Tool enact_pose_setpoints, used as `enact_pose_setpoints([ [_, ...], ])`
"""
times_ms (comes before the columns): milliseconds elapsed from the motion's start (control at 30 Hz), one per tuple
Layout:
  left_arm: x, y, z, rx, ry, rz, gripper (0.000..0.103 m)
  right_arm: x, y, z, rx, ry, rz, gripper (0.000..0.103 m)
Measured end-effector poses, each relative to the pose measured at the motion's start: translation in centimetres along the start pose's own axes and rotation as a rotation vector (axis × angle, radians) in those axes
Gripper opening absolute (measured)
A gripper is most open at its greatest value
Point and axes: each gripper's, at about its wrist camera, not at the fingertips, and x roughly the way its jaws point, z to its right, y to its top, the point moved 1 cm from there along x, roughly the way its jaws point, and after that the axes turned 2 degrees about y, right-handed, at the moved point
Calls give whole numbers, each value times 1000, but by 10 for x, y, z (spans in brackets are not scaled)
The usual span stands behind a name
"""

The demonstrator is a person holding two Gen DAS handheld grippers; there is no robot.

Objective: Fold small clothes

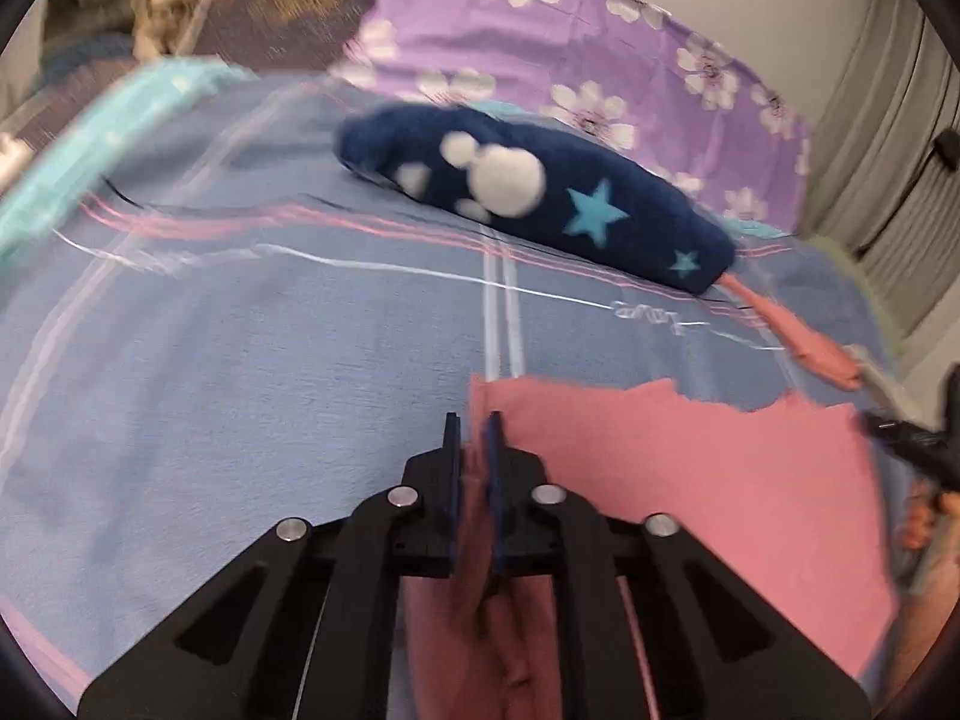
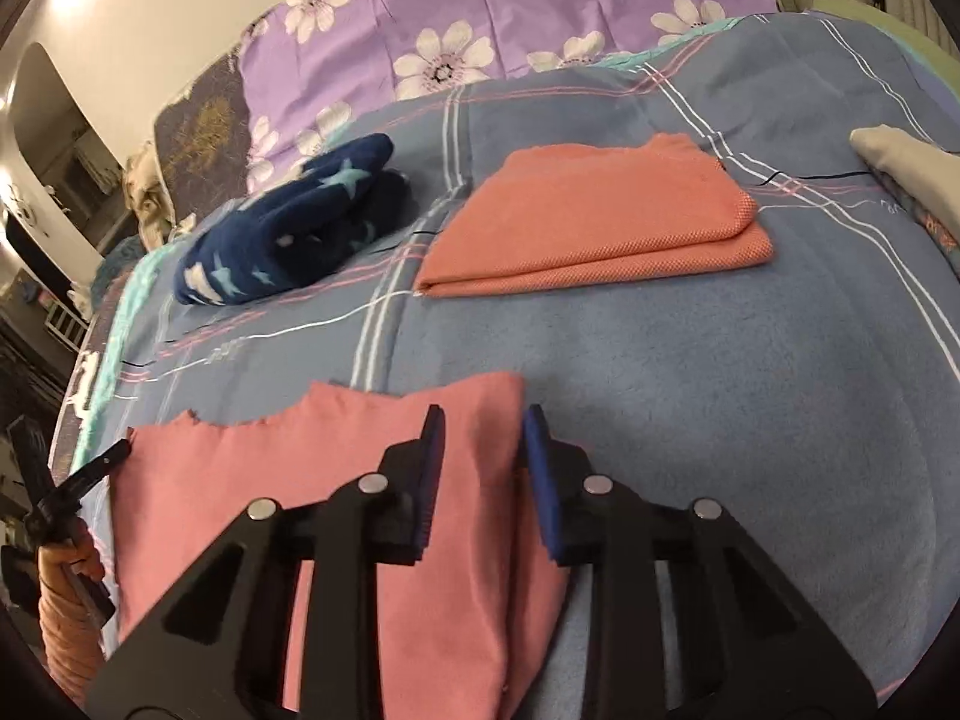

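A pink cloth [image 1: 690, 480] [image 2: 270, 480] lies flat on the blue plaid bed cover [image 1: 240, 390] [image 2: 720, 420], its far edge ragged. In the left wrist view my left gripper [image 1: 474, 426] is shut on the cloth's left edge, with a bunched fold running between the narrow jaws. In the right wrist view my right gripper [image 2: 483, 420] is open over the cloth's right edge. The folded edge lies between the blue pads [image 2: 540, 468] without being pressed. Each gripper shows at the rim of the other's view, the right gripper [image 1: 912, 438] and the left gripper [image 2: 78, 480].
A folded coral cloth [image 2: 594, 216] [image 1: 804, 342] lies further back on the cover. A rolled navy garment with stars [image 1: 540, 192] [image 2: 288, 234] lies to its left. Behind them are a purple flowered sheet [image 1: 540, 42] [image 2: 510, 18] and a beige item [image 2: 900, 156] at the right.
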Motion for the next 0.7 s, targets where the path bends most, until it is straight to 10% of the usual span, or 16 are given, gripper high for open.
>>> enact_pose_setpoints([
  [67, -19, -6, 14, 83, 113, 53, 29, -11, -5, 9, 1, -41, 15, 35],
  [167, -54, -20, 58, 205, 78, 110, 45, -23, -14, 32, 7, -123, 5, 17],
  [400, -84, -88, 213, 441, -271, -20, 56, -20, -28, 36, -53, -18, -87, 14],
  [700, -85, -145, 353, 572, -373, -106, 75, 10, -9, 39, -133, 81, -91, 20],
])
